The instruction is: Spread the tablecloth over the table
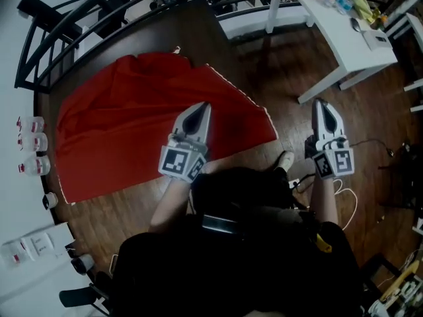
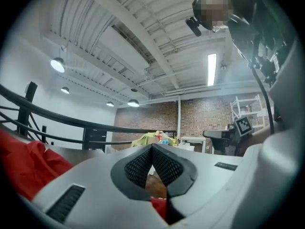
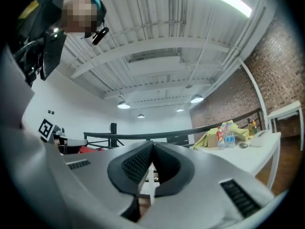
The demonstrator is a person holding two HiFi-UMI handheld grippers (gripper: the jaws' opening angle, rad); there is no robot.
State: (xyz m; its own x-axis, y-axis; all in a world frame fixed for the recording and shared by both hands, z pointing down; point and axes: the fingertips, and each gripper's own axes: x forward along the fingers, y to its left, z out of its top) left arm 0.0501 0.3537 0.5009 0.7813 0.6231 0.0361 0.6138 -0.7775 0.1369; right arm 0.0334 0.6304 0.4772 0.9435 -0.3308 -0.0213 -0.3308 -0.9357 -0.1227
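Your left gripper (image 1: 199, 109) is closed, jaws pressed tip to tip with nothing between them. Its own view shows only a bit of red low behind the pads. In the head view it hovers over the near edge of the cloth (image 1: 132, 124), toward the cloth's right half.

The red cloth lies mostly flat on the dark plank floor (image 1: 132, 216). It is wrinkled at its far end and has thin white trim along its right edge.

Your right gripper (image 1: 322, 105) is closed too and empty, jaws meeting at the tips. It sits well right of the cloth, over bare floor, apart from it. Both grippers point level, away from you.

A white table (image 1: 344, 45) stands beyond and right of the cloth, with clutter on top. A black railing (image 1: 59, 38) curves round the cloth's left and far sides. A dark brown tabletop (image 1: 192, 25) sits just beyond the cloth's far end, and you can't tell whether the cloth touches it. Three bottles (image 1: 34, 144) stand in a row left of the cloth on a white surface. A white cable (image 1: 349, 200) lies on the floor right of the cloth.
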